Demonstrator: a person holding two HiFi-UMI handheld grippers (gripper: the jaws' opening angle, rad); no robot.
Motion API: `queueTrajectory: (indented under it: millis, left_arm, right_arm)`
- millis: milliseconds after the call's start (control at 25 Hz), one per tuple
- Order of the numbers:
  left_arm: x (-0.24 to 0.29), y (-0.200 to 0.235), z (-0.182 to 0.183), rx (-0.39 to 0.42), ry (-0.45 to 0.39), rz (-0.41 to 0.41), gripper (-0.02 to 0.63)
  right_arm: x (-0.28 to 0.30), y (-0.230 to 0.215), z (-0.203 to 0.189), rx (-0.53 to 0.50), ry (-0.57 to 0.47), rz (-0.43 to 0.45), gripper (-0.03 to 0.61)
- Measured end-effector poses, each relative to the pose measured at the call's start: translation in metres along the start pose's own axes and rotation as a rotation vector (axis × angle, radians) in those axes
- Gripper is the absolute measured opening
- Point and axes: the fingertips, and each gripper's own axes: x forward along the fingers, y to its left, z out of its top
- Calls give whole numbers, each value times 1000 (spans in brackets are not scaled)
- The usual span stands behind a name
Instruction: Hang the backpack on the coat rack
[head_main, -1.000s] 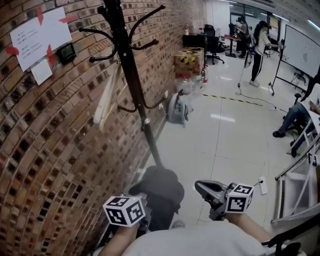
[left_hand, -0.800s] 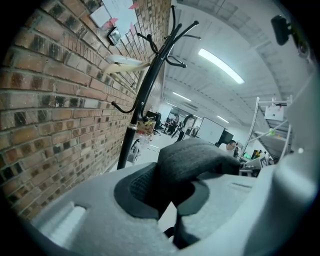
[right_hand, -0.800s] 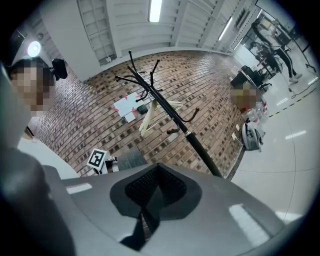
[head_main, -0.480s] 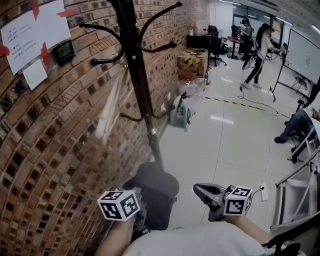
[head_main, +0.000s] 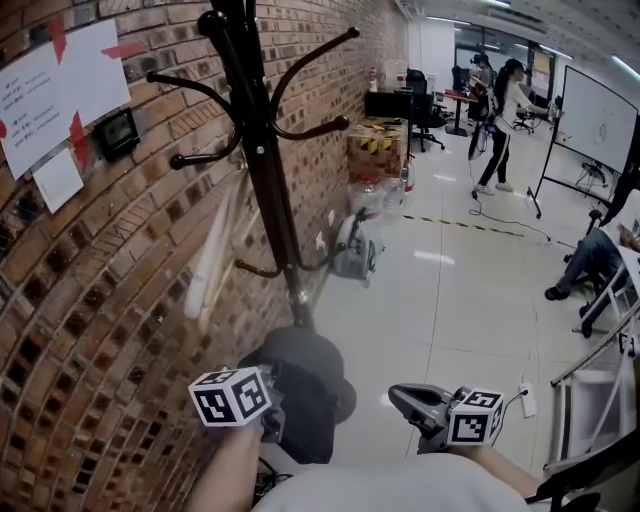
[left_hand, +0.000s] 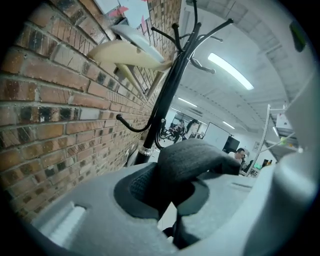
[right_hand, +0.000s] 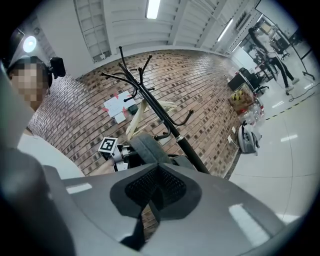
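Observation:
A black coat rack (head_main: 265, 170) with curved hooks stands against the brick wall; it also shows as the rack (left_hand: 167, 95) and the rack (right_hand: 165, 120). The black backpack (head_main: 305, 375) hangs low in front of its pole. My left gripper (head_main: 272, 420) is shut on the backpack's dark strap (left_hand: 192, 157), which arches over the jaws. My right gripper (head_main: 400, 395) points left, a short way right of the backpack, jaws together with nothing between them. From the right gripper view the strap (right_hand: 145, 147) and left gripper (right_hand: 120, 152) show beside the pole.
Pale boards (head_main: 215, 250) lean on the brick wall behind the rack. A grey bag (head_main: 355, 240) and boxes (head_main: 378, 135) sit along the wall further on. People (head_main: 495, 110) stand at the back, one sits at right (head_main: 590, 260). A white frame (head_main: 590, 400) is at right.
Both grippers have come closer to the rack's pole, the left one carrying the backpack with it. The rack's hooks now loom larger overhead. Neither gripper's jaws have changed.

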Motion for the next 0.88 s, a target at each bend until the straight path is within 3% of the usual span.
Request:
queueTrajectory:
  millis: [560,880]
  left_arm:
    - [79,40,41,-35,38,45,25]
    - [111,66,15,-43,82,115,25]
  right_arm:
    - [2,-37,-3,58,18,-36,-2]
    - [4,-54,-4,79,21,-53,0]
